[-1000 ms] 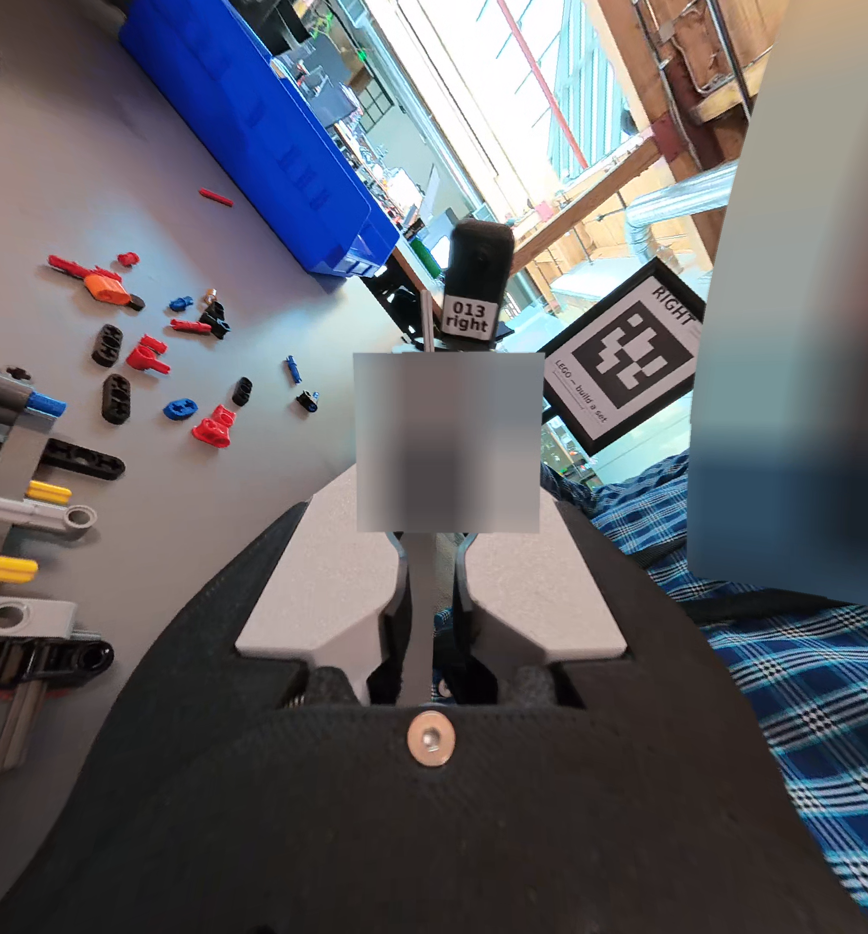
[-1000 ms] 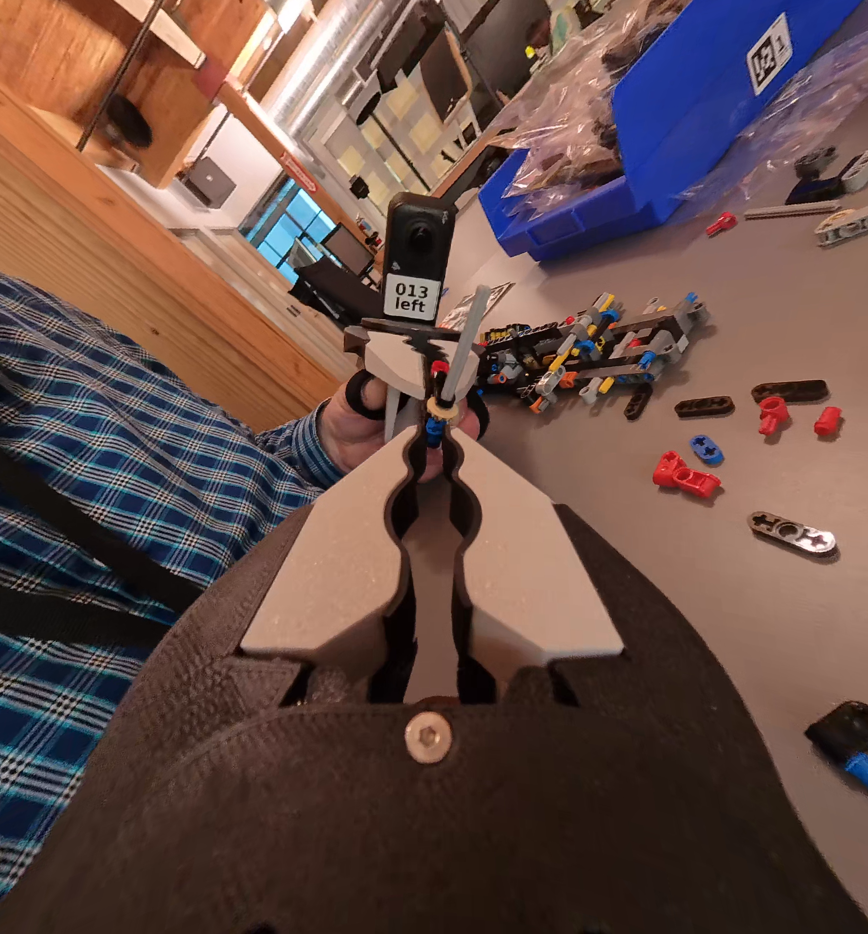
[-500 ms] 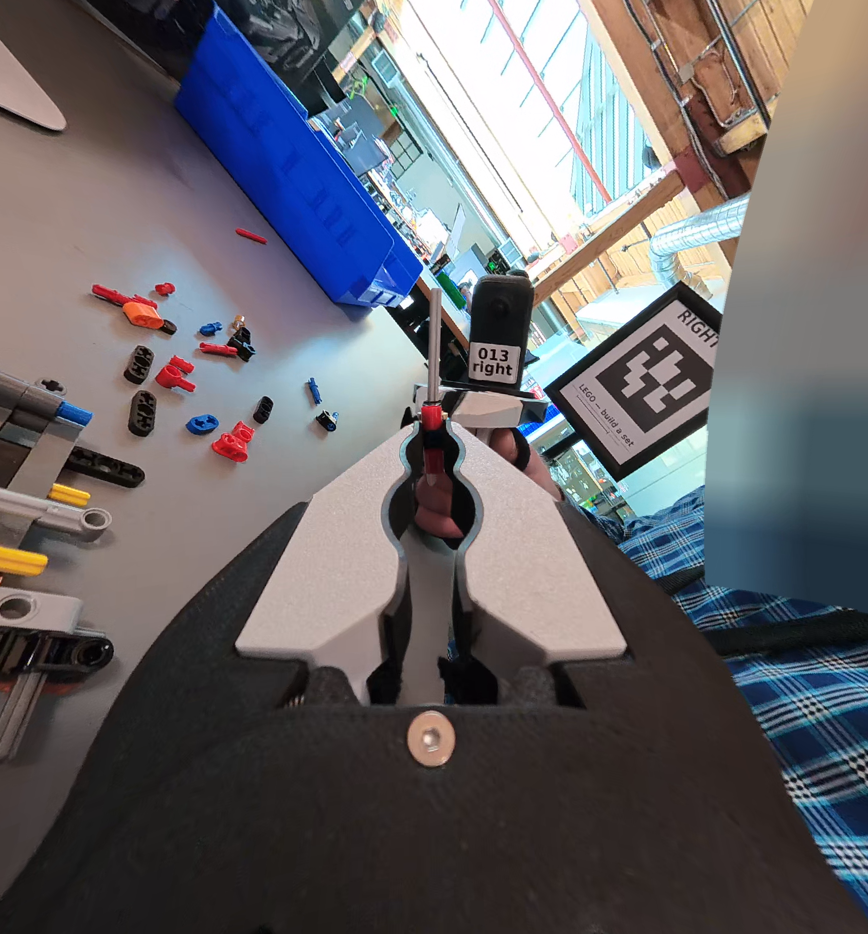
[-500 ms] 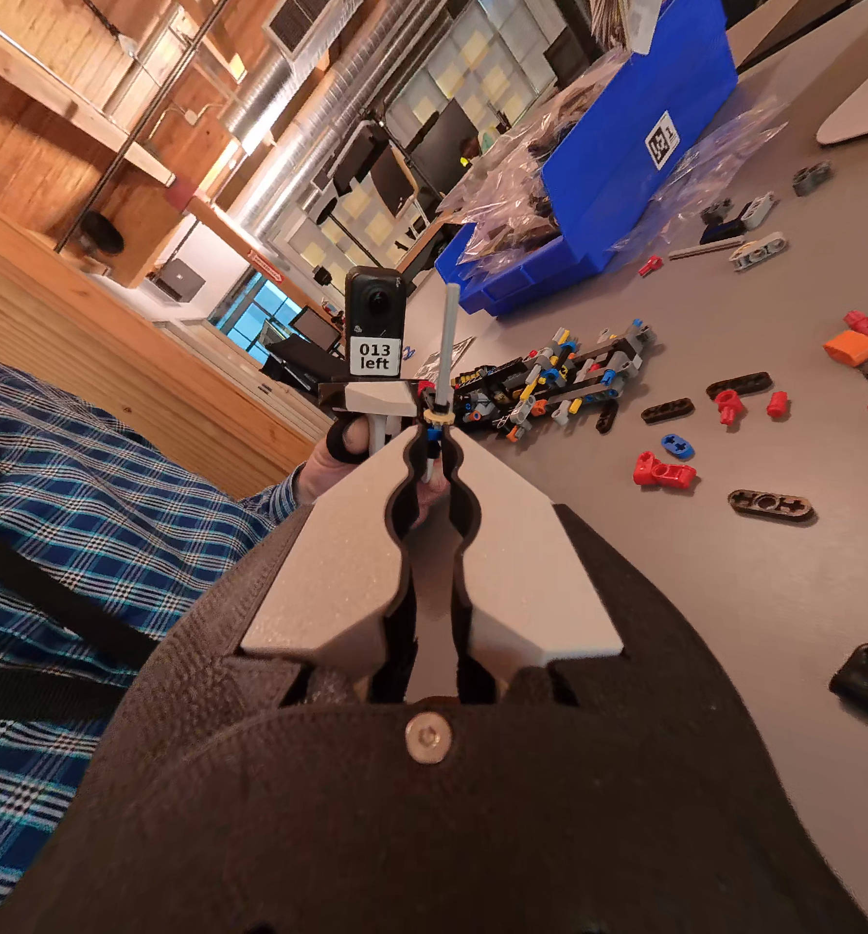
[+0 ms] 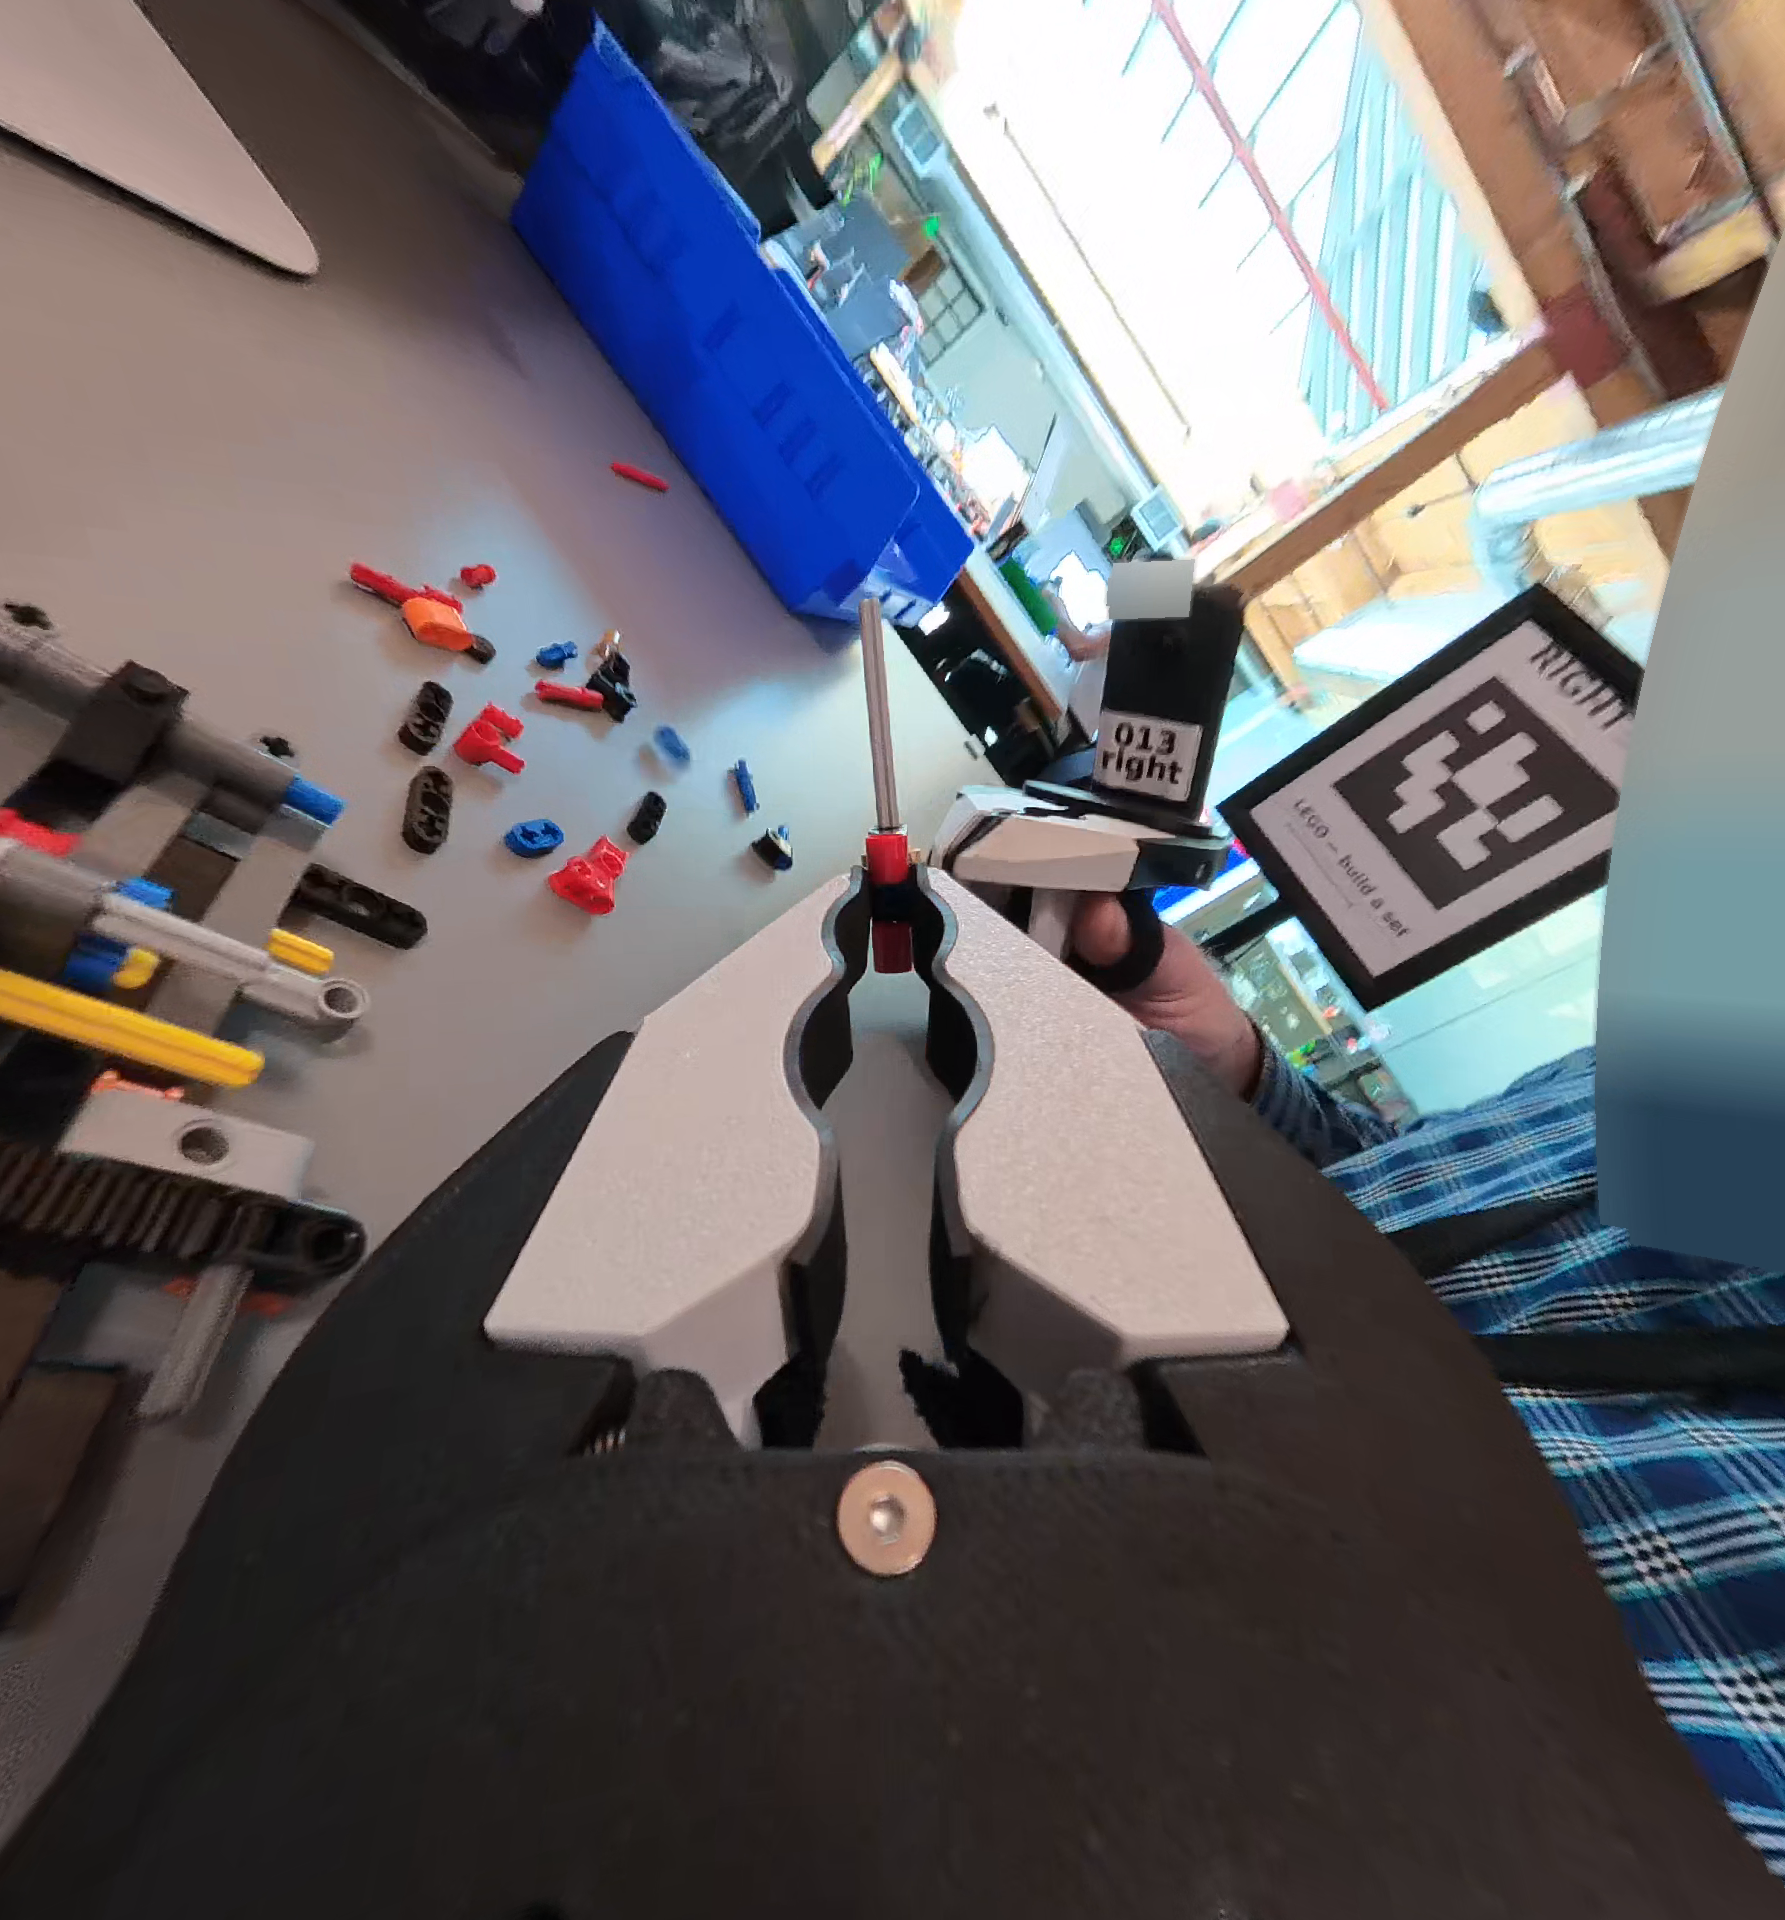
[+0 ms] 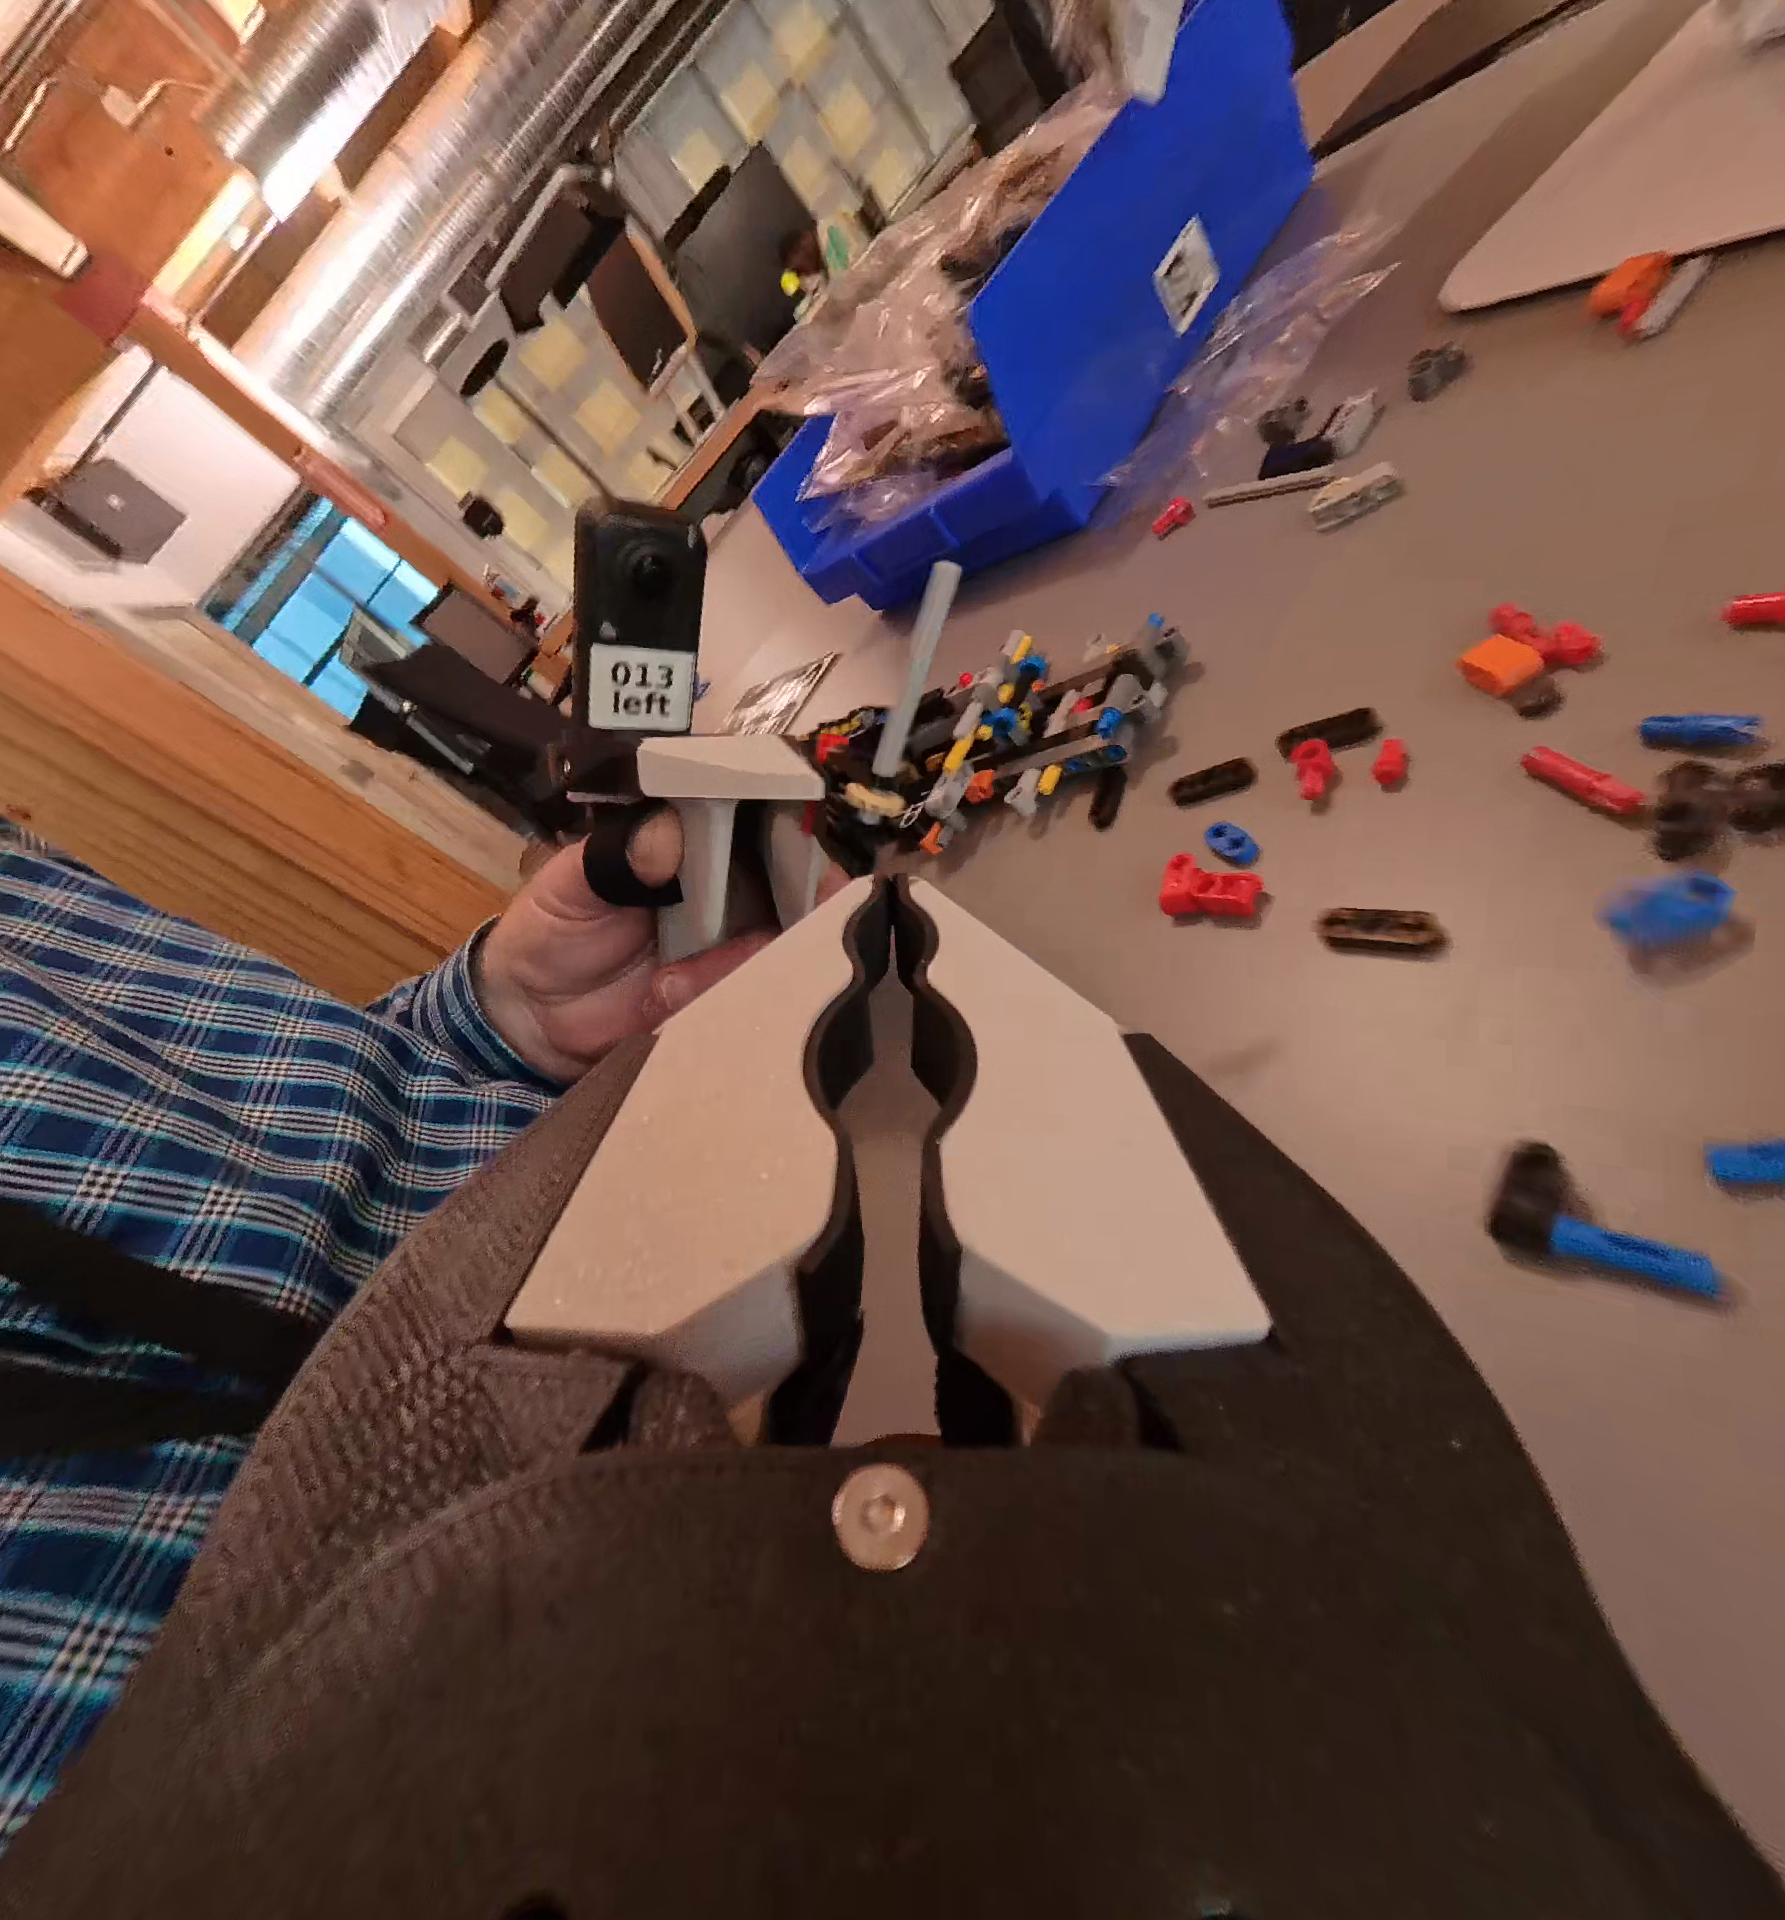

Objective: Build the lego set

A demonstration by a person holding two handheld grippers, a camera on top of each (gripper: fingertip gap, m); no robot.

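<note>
At frame centre, the left gripper (image 5: 886, 914) pinches a red-collared grey rod (image 5: 875, 717); the right gripper (image 6: 890, 896), pressed together and empty, should regrip squarely, avoiding twisting.

We see both views in bright, mixed light. In the left wrist view, daylight pours through tall windows (image 5: 1158, 260) at the top, blown out to white glare, and the grey bench (image 5: 192, 436) below looks evenly lit with only faint shadows under the small pieces. The right wrist view is warmer, with orange tones on the wooden wall (image 6: 140, 727). Both pictures bend strongly toward the edges, so straight lines curve. Loose blue pieces (image 6: 1605, 1226) at the right edge are smeared by motion blur. The checked sleeve (image 6: 140, 1039) near the left edge is soft too.
</note>
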